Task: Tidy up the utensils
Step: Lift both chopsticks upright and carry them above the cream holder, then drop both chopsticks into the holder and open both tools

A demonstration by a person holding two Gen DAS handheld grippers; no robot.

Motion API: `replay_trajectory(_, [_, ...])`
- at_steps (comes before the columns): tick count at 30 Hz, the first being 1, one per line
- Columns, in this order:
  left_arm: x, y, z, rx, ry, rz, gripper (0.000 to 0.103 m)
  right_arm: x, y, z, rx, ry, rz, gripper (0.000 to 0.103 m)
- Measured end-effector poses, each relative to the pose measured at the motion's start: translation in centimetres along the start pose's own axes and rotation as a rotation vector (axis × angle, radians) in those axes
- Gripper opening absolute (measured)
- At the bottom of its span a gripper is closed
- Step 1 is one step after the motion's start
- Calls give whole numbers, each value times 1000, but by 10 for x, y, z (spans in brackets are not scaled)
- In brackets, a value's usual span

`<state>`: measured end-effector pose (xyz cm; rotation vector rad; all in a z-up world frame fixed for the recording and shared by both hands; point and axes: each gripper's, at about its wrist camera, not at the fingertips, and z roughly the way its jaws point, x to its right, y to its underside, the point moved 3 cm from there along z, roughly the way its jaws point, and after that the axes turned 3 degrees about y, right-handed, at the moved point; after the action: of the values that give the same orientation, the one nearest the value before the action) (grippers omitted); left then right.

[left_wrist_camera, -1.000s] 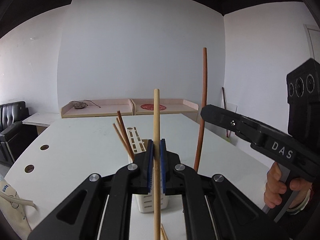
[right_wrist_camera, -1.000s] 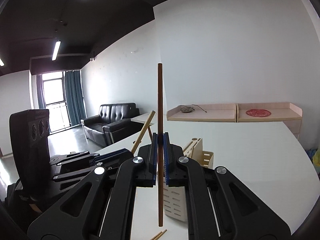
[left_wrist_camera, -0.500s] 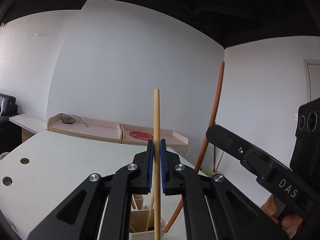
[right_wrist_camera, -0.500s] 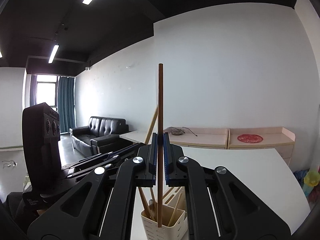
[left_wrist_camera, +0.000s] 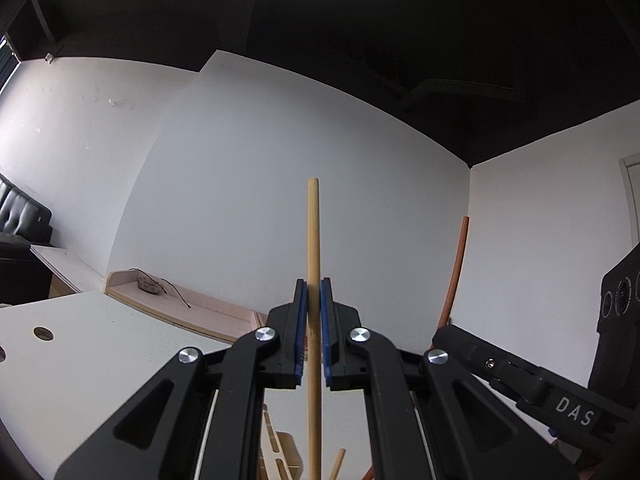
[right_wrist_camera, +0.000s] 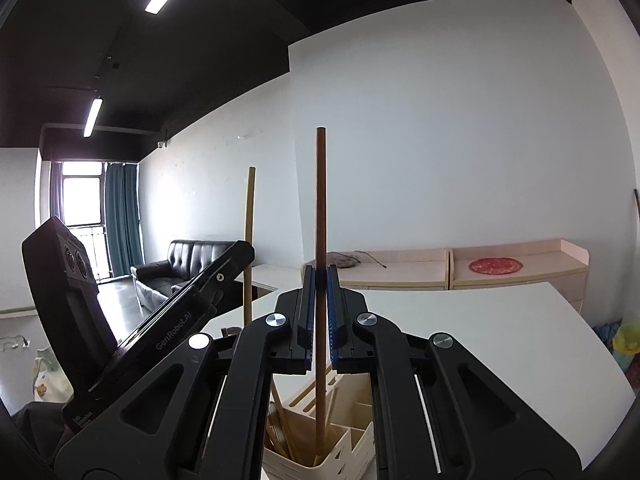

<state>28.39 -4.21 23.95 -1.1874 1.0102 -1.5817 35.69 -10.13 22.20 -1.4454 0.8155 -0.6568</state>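
Now over the utensil holder (right_wrist_camera: 320, 454), the right gripper (right_wrist_camera: 319, 316), clamped on a dark chopstick (right_wrist_camera: 320, 208), has its tip inside 1 compartment; the left gripper (left_wrist_camera: 314, 334), gripping a pale chopstick (left_wrist_camera: 313, 240), has followed, so both look ready to drop.

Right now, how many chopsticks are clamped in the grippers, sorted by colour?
Light bamboo chopstick: 1, in the left gripper
Dark brown chopstick: 1, in the right gripper
Total: 2
Those standing in the cream holder are too hidden to count.
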Motion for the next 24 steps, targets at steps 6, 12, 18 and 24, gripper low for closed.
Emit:
replay_trajectory(6, [2,9,-5,36,-8,11,6,2,12,7,-40,4,-5,5])
replay_trajectory(12, [12,4,-14,103,-3,62,6,5,18,9,-43,4,18,5])
replay_trajectory(18, [17,-1,-16,107,3,91,7,8,26,9,-76,-12,33,5])
replay_trajectory(24, [15,-7,-30,80,16,66,7,7,37,7,-127,-20,38,5])
